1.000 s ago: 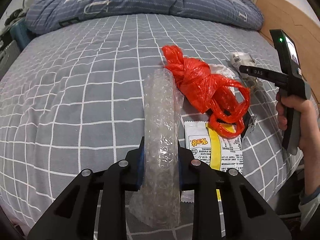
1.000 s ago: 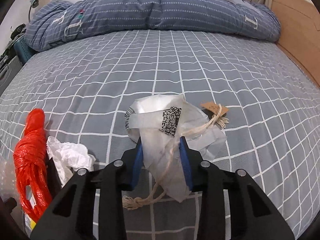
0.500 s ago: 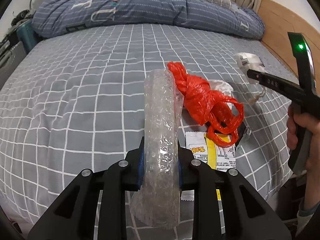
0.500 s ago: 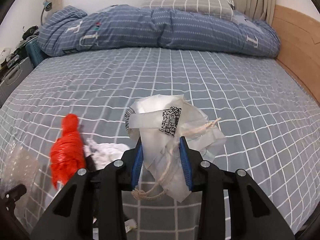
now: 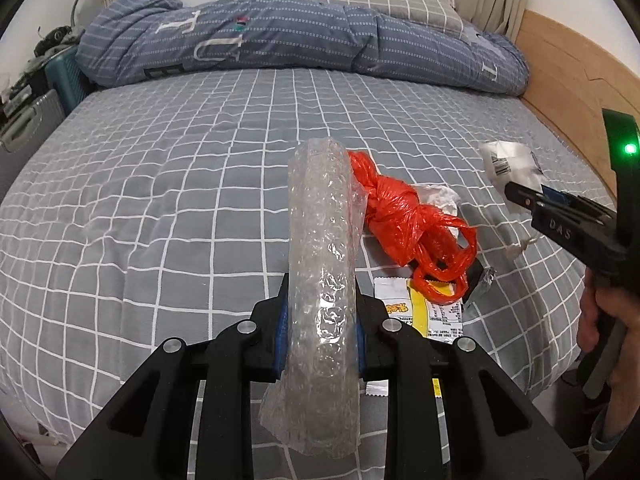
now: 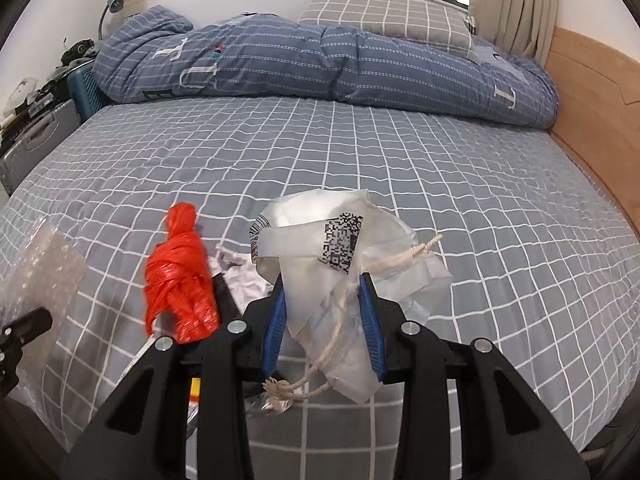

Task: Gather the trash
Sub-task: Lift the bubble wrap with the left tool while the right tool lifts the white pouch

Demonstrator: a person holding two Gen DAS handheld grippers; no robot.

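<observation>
My left gripper (image 5: 322,296) is shut on a roll of clear bubble wrap (image 5: 322,248), held above the grey checked bed (image 5: 180,184). My right gripper (image 6: 326,296) is shut on a crumpled clear plastic bag (image 6: 320,248) with a QR label and a string; the same bag (image 5: 508,162) shows at the right in the left wrist view. On the bed lie a knotted red plastic bag (image 5: 404,216), a white and yellow snack wrapper (image 5: 416,312), white tissue (image 5: 440,194) and a dark foil scrap (image 5: 480,280). The red bag (image 6: 180,280) also appears left of my right gripper.
A folded blue quilt (image 5: 300,40) and a checked pillow (image 6: 384,20) lie at the head of the bed. A wooden bed frame (image 6: 592,88) runs along the right. Suitcases (image 6: 36,136) stand at the left. A person's hand (image 5: 604,312) holds the right gripper.
Both grippers have risen and drawn back from the bed with their loads. The plastic bag and its string have left the sheet, and more of the room shows.
</observation>
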